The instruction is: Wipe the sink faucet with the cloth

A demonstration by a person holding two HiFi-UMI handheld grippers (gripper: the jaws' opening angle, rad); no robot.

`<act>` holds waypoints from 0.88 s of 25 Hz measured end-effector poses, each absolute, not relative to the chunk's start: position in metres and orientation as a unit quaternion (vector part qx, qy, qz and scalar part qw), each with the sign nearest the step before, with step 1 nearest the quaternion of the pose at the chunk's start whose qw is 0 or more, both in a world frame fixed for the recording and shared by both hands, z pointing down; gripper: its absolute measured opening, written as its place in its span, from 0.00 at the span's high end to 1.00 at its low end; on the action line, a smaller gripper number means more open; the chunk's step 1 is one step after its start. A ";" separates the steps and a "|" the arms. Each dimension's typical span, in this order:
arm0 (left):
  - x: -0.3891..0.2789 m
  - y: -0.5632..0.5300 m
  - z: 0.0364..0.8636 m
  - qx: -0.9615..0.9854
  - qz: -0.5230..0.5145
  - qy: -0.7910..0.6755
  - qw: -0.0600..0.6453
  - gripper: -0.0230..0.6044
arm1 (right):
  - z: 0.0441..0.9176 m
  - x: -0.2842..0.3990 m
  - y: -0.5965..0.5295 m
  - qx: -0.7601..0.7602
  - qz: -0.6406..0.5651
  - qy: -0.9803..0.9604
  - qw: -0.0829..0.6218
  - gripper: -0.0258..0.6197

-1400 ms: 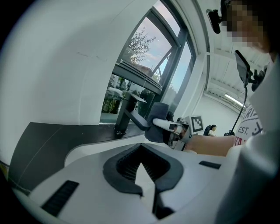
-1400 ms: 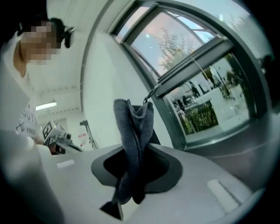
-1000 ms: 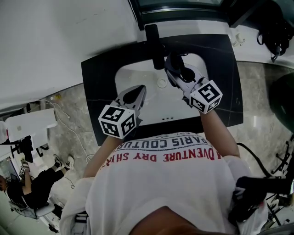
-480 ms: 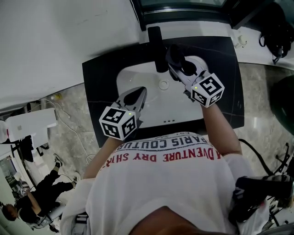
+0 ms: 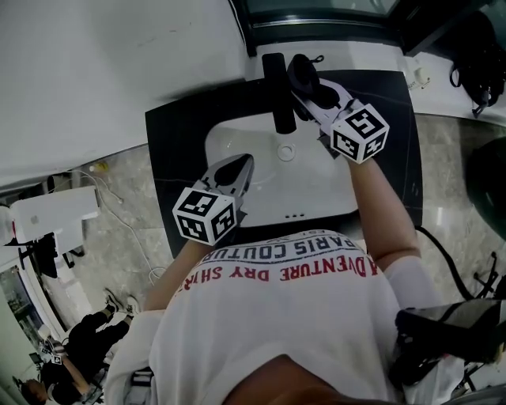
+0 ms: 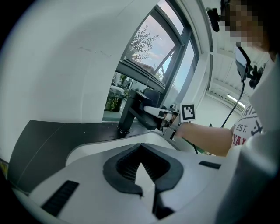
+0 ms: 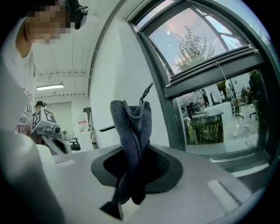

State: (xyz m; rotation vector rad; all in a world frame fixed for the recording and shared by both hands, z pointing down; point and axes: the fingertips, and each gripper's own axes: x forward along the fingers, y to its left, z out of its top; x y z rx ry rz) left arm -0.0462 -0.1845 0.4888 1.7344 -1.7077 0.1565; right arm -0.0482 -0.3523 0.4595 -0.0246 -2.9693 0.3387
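Observation:
A black faucet (image 5: 278, 91) stands at the back of the white sink (image 5: 237, 134), which is set in a black counter (image 5: 170, 142). My right gripper (image 5: 304, 81) is shut on a dark grey cloth (image 5: 300, 73), held just right of the faucet near its base. In the right gripper view the cloth (image 7: 133, 131) stands bunched up out of the right gripper (image 7: 131, 175). My left gripper (image 5: 231, 168) hovers over the sink's front left, shut with nothing in it. From the left gripper (image 6: 142, 192) I see the faucet (image 6: 130, 111) and the right gripper (image 6: 164, 114) beside it.
A dark window frame (image 5: 316, 20) runs behind the counter and a white wall (image 5: 95, 71) lies to the left. The drain (image 5: 285, 150) sits mid-basin. A black bag (image 5: 478, 47) lies at the upper right. People are on the marble floor at the lower left (image 5: 71, 348).
My right gripper has carried the cloth farther back, from beside the spout to beside the faucet's base. The left gripper has barely moved.

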 end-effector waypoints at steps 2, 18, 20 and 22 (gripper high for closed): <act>-0.048 -0.184 0.489 0.667 0.061 -0.658 0.345 0.96 | 0.459 -0.053 -0.357 -0.006 0.117 -0.990 0.074 0.84; -0.049 -0.185 0.497 0.662 0.061 -0.660 0.351 0.96 | 0.484 -0.071 -0.382 0.013 0.160 -0.983 0.091 0.84; -0.049 -0.184 0.498 0.661 0.061 -0.660 0.352 0.96 | 0.497 -0.073 -0.384 0.025 0.177 -0.978 0.111 0.84; -0.051 -0.184 0.500 0.660 0.061 -0.660 0.353 0.96 | 0.510 -0.073 -0.384 0.036 0.190 -0.972 0.134 0.84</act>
